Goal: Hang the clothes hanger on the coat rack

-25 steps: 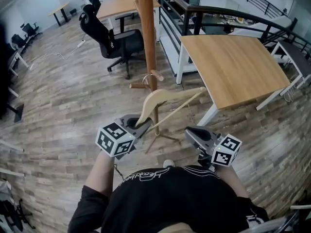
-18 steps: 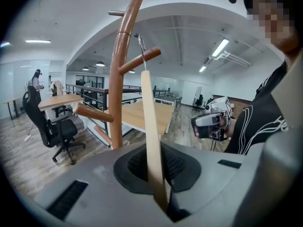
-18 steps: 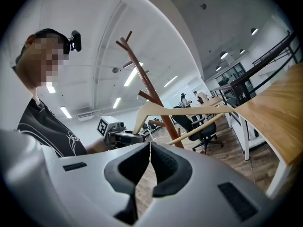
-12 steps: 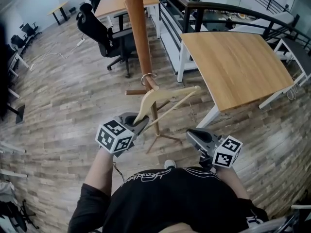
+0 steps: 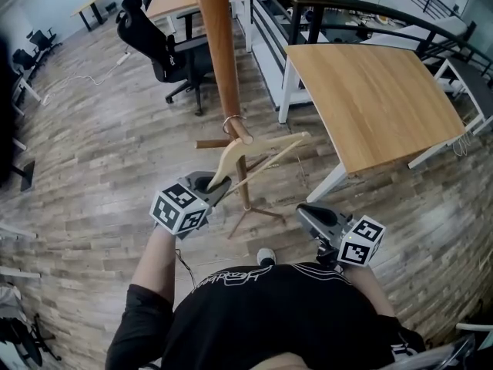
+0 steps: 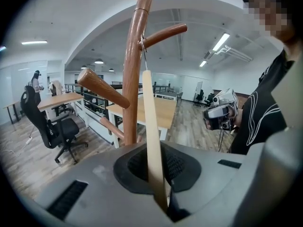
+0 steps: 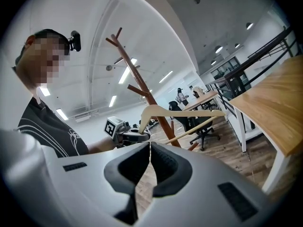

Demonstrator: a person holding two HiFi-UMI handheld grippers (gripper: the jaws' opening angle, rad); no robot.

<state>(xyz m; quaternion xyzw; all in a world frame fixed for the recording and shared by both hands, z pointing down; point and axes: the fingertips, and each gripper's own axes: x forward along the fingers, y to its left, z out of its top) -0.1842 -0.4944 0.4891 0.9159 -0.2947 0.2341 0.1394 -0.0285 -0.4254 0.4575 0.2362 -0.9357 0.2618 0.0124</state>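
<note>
The pale wooden hanger (image 5: 258, 151) hangs slanted beside the brown coat rack pole (image 5: 218, 52). Its metal hook (image 5: 232, 119) loops round a low peg (image 5: 240, 130) where the peg meets the pole. My left gripper (image 5: 218, 183) is shut on the hanger's lower left end. In the left gripper view the hanger (image 6: 150, 136) rises straight out of the closed jaws to the hook (image 6: 143, 45) at a peg (image 6: 163, 34). My right gripper (image 5: 303, 210) hovers lower right, shut and empty, and in its own view the hanger (image 7: 176, 110) is ahead of it.
A wooden desk (image 5: 370, 99) stands right of the rack, a black office chair (image 5: 166, 48) behind it on the left. The rack's legs (image 5: 250, 210) spread on the plank floor just ahead of the person's feet. A dark railing (image 5: 362, 14) runs along the back.
The left gripper has sunk a little with the hanger's end, and the hook has settled round the peg against the pole. The right gripper has barely moved.
</note>
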